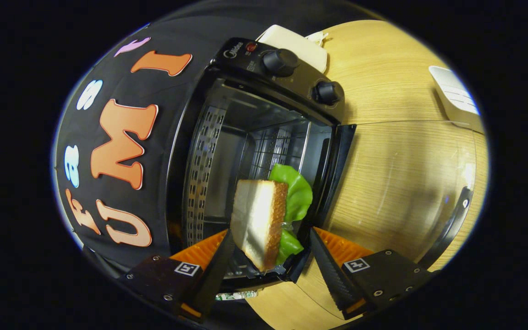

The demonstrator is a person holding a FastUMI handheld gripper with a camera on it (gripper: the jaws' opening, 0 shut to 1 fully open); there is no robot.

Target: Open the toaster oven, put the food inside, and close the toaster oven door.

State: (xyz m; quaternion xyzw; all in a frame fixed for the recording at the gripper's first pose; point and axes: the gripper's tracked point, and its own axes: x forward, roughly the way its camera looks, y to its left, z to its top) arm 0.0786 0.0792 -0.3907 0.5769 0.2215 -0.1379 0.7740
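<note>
Sandwich [260, 220], a wedge of toast with green lettuce [297, 191] behind it, sits between the jaws [271, 250], just inside the mouth of the toaster oven [227, 151]. The two fingers [216, 266] stand spread to either side of it, with a clear gap on the lettuce side; the other finger is close to the bread's crust, but I cannot tell whether it touches. So the jaws read as open, holding nothing firmly.

As a judgement, the risk is that the sandwich rests too near the front lip: it looks tilted, and a finger brushing it on the way out could tip it or drag it onto the glass door [406, 183], which lies folded down flat over the wooden counter [383, 68]. Closing the door on a protruding corner would crush the lettuce or stop the door from shutting.

Around it, the oven's perforated side wall [202, 165] and rear rack hem the fingers in. The door handle [454, 220] lies beyond the far edge of the glass. Two knobs [280, 62] sit on the control panel, and a white object [456, 98] rests further off on the counter.
</note>
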